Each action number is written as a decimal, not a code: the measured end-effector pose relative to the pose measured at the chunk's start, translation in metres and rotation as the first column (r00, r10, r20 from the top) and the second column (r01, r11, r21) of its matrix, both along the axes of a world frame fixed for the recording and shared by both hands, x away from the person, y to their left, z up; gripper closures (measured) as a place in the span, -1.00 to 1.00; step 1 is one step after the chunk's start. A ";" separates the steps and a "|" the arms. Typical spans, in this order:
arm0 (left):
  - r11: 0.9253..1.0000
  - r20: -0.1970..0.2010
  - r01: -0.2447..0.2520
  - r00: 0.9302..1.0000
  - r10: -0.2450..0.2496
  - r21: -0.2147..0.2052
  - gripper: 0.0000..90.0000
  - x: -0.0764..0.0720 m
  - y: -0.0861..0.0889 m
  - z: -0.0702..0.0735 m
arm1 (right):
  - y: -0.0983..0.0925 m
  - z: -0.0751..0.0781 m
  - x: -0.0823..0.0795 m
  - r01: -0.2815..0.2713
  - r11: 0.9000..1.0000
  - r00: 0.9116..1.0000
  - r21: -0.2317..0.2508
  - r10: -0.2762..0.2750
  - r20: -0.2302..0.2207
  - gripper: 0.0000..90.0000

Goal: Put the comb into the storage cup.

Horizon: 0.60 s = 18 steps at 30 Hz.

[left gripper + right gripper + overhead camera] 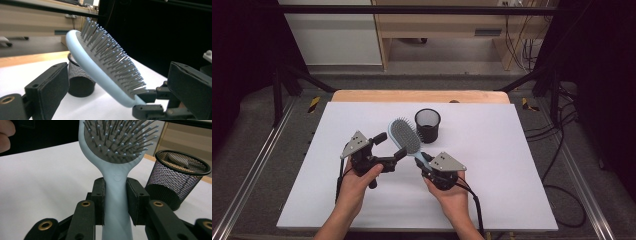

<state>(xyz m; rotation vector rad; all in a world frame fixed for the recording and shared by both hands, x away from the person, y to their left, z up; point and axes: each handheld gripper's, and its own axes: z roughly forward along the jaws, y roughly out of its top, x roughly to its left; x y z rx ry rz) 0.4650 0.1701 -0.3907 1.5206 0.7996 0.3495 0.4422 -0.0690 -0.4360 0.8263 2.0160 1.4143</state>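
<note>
Evidently the right gripper [115,202] is clamping the stiff, light, pale-blue plastic hairbrush [116,150] by its slim handle, while the left gripper [390,145] is gaping empty near mid-worktop.

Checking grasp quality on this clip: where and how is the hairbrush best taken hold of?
By the handle, as here: the right gripper is shut on the hairbrush across the narrow neck just below the head, pads on its two side edges, coming from the handle end. That part is slim and straight-sided; the head is wide, rounded and bristled. The left gripper stands open beside the head.
</note>
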 end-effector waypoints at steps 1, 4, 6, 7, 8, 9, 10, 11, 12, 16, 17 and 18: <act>1.000 -0.010 0.005 1.000 -0.005 -0.004 -0.90 0.002 -0.002 0.000 | 0.000 0.000 0.000 0.003 1.000 1.000 0.003 -0.003 0.002 0.54; 1.000 -0.057 0.009 0.998 -0.010 -0.020 -0.88 0.008 -0.007 -0.004 | 0.001 0.000 -0.001 0.007 1.000 1.000 0.000 -0.007 0.011 0.54; 0.999 -0.093 0.017 0.995 -0.021 -0.045 -0.87 0.013 -0.010 -0.006 | 0.001 0.000 -0.001 0.004 1.000 1.000 0.002 -0.004 0.013 0.54; 0.998 -0.100 0.017 0.995 -0.022 -0.053 -0.85 0.015 -0.011 -0.006 | 0.001 0.000 -0.001 0.004 1.000 1.000 -0.002 -0.004 0.017 0.54; 0.998 -0.105 0.015 0.994 -0.022 -0.060 -0.82 0.016 -0.011 -0.006 | 0.001 0.000 -0.001 0.007 1.000 1.000 -0.002 -0.007 0.017 0.54; 0.997 -0.108 0.014 0.994 -0.021 -0.070 -0.78 0.017 -0.012 -0.005 | 0.000 0.000 -0.001 0.009 1.000 1.000 0.000 -0.009 0.017 0.54; 0.997 -0.111 0.017 0.993 -0.025 -0.073 -0.76 0.019 -0.013 -0.005 | 0.000 -0.001 -0.001 0.012 1.000 1.000 0.002 -0.012 0.018 0.54; 0.997 -0.114 0.019 0.993 -0.027 -0.078 -0.74 0.020 -0.014 -0.004 | -0.001 -0.001 0.000 0.012 1.000 1.000 0.002 -0.012 0.020 0.54; 0.996 -0.114 0.021 0.993 -0.030 -0.081 -0.71 0.021 -0.014 -0.003 | -0.001 -0.001 0.000 0.014 1.000 1.000 0.003 -0.014 0.019 0.54; 0.993 -0.147 0.017 0.989 -0.033 -0.114 -0.60 0.027 -0.018 -0.003 | -0.002 -0.002 0.002 0.021 1.000 1.000 0.013 -0.021 0.015 0.54; 0.993 -0.152 0.014 0.988 -0.031 -0.114 -0.56 0.028 -0.019 -0.003 | -0.002 -0.002 0.003 0.019 1.000 1.000 0.018 -0.020 0.013 0.54; 0.993 -0.158 0.012 0.987 -0.031 -0.120 -0.52 0.029 -0.020 -0.004 | -0.002 -0.002 0.003 0.021 1.000 1.000 0.018 -0.021 0.012 0.54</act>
